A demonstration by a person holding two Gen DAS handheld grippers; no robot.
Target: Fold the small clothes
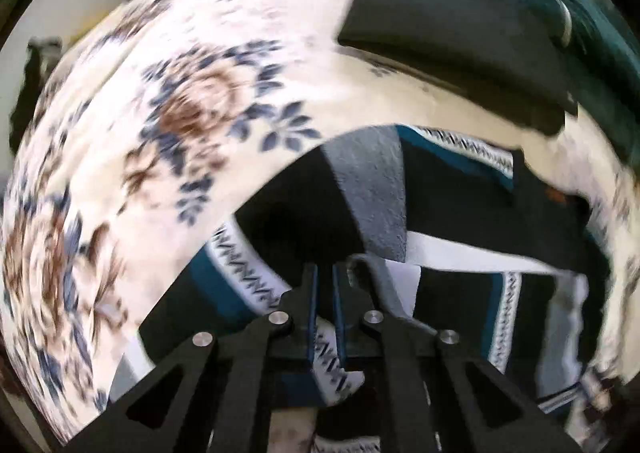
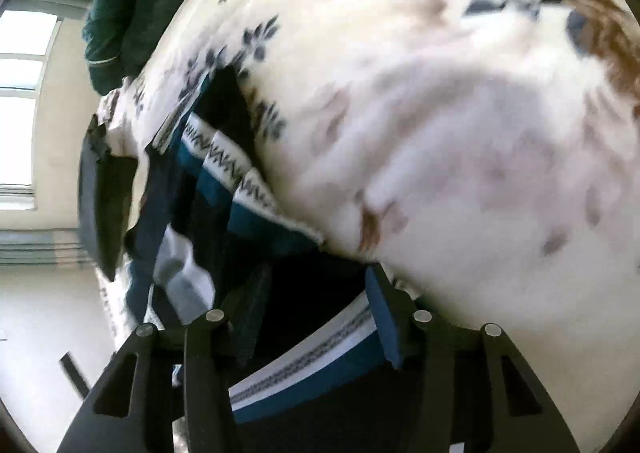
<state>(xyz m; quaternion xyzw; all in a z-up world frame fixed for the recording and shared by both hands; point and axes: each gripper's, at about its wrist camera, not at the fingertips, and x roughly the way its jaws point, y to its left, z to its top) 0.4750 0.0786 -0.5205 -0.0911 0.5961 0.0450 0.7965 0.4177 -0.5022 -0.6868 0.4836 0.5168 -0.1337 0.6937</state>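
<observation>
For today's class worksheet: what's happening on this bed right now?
A person with two handheld claws is folding a striped black, teal and white knitted garment on a cream floral blanket. The left claw is pinched shut on its patterned edge; the right claw stands open over another part. A folded dark cloth lies nearby.

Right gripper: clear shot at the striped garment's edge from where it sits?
Probably yes. The right gripper stands open with the striped garment directly between and under its fingers on the floral blanket; nothing lies in between.
</observation>
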